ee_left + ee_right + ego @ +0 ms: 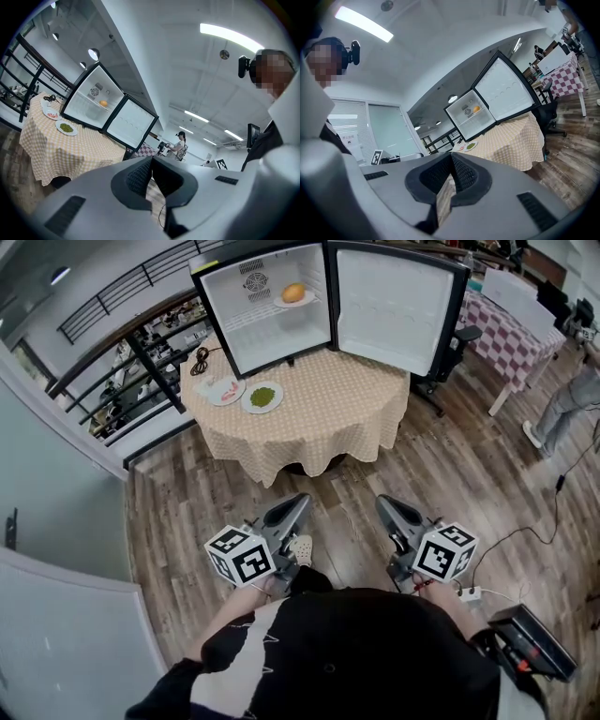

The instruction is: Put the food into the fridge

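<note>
Both claws are held low, close to the person's body and well short of the counter (328, 418), with tips aimed toward it. On the left claw (297, 505) the jaws are pressed together with nothing between them. The right claw (384, 504) is likewise closed and empty. At the counter's far edge stands the fridge (246, 329), door swung wide. The orange food (293, 292) sits on a plate on its upper shelf. Near the counter's left edge, the plate of green food (262, 397) lies just beside the plate of pinkish food (221, 390).
</note>
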The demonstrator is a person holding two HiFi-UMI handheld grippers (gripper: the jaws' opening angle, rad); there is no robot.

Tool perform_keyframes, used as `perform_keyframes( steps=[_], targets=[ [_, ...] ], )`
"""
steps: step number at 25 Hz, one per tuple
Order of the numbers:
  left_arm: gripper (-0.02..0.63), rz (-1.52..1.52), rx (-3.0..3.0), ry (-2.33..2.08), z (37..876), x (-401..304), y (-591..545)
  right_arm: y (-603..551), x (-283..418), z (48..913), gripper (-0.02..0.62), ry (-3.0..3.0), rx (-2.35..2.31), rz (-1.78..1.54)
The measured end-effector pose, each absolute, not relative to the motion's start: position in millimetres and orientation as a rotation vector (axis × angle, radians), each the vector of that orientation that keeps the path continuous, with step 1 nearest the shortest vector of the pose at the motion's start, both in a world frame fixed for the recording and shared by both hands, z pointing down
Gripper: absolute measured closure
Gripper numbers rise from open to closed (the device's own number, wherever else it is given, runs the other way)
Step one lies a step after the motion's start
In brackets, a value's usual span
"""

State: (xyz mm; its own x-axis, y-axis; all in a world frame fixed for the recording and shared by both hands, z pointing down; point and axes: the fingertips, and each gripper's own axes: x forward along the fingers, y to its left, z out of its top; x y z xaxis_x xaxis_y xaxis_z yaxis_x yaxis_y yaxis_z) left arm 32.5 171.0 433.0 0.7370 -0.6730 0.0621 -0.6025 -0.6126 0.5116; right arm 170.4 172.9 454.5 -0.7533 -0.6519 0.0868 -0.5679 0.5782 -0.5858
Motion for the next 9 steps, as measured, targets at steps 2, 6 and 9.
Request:
perform_keyframes(
  steps=[2,6,9],
  targets=[
    [0.592,-0.188,2.425,-0.966,431.8,35.2,174.3,176.9,172.7,452.7,0.58,2.669,-1.034,-0.913],
    [0.592,-0.196,2.428,-0.969,430.0,40.2,178.0,183.0,179.2,452.8,0.58,2.671,-1.034,-0.912],
    [0.592,-0.211,2.424,-0.974,430.5,42.7,180.7,186.1,184.3,456.0,0.58,2.675,-1.039,-0.916]
  ],
)
